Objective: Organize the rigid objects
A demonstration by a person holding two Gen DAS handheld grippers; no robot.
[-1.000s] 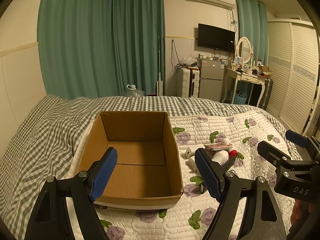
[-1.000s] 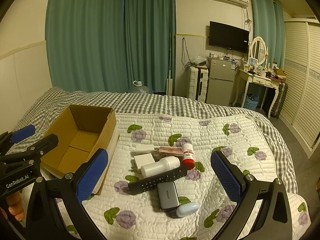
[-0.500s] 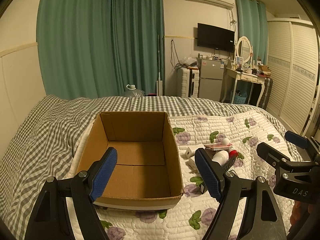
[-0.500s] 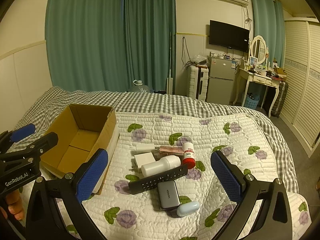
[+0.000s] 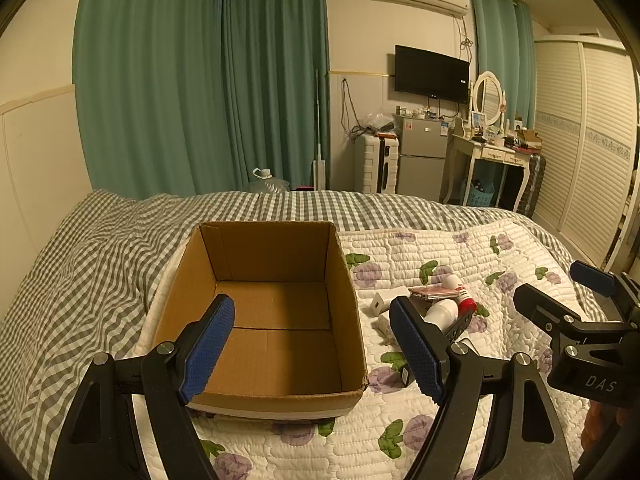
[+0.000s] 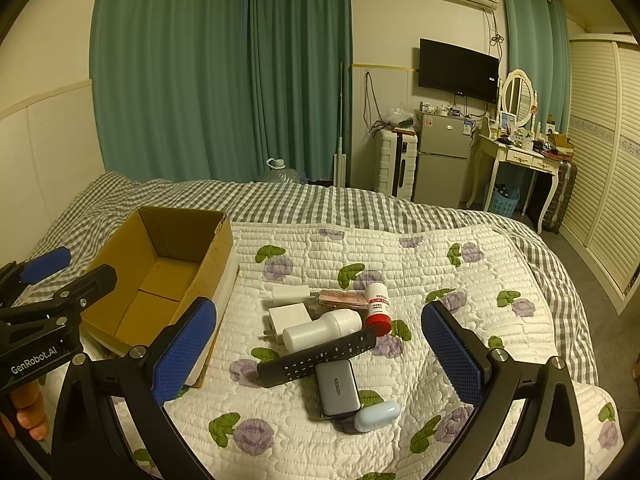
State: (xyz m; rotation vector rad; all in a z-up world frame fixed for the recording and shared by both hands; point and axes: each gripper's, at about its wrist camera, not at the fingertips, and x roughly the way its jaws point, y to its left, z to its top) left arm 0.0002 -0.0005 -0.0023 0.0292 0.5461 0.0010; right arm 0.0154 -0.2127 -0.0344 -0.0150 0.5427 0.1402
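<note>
"GenRobot.AI" marks the left hand-held gripper (image 6: 44,276); "DAS" marks the right hand-held gripper (image 5: 560,296).

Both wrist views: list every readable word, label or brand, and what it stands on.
"DAS": on the right gripper body, left wrist view.
"GenRobot.AI": on the left gripper body, right wrist view.
Grey power bank: brand print too blurred to read.
Red-capped bottle label: too small.
Fridge stickers: illegible.

Black tool (image 6: 320,344), blue ribbed pads (image 6: 182,350)
</note>
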